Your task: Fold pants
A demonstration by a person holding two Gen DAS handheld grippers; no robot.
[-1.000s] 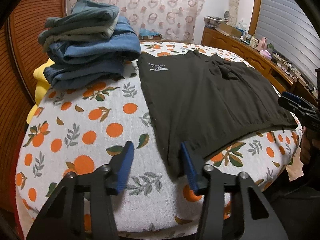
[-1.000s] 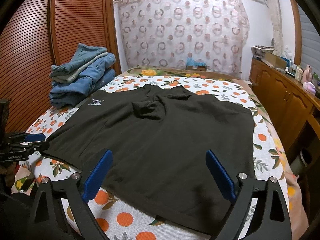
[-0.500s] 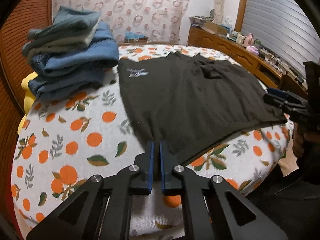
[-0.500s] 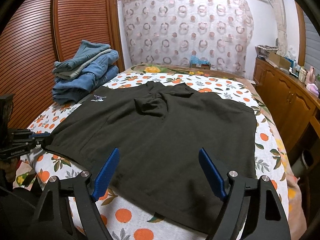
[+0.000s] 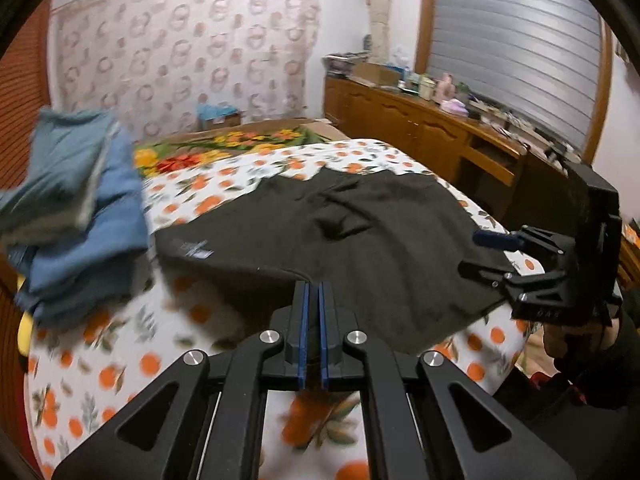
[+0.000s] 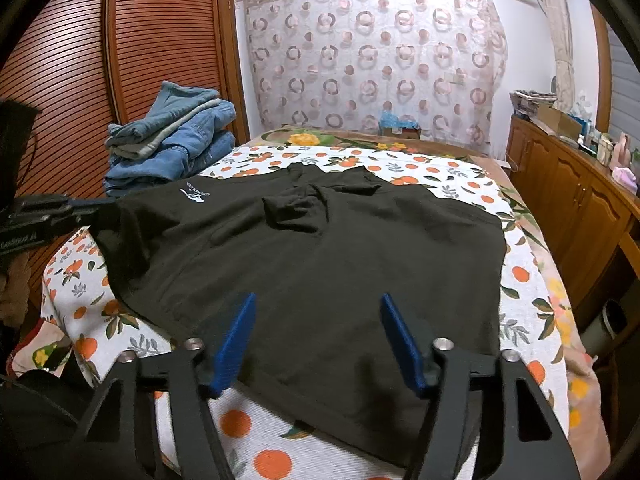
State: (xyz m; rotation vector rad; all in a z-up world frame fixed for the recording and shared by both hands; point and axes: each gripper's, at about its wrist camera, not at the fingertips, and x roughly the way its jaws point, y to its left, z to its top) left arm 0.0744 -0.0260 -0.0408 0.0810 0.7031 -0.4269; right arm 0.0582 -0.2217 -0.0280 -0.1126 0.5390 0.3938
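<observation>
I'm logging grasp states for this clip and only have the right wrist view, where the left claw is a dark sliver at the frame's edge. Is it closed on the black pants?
Observer: Yes. The left wrist view shows the left claw with its blue pads pressed together on the near edge of the black pants.
Reviewer: And the other one, seen from that side?
Observer: The right claw is open. Its fingers are spread at the pants' opposite edge. I cannot tell whether they touch the cloth.
Reviewer: Anything else I'm missing?
Observer: A yellow item pokes out beneath the jeans pile.
</observation>
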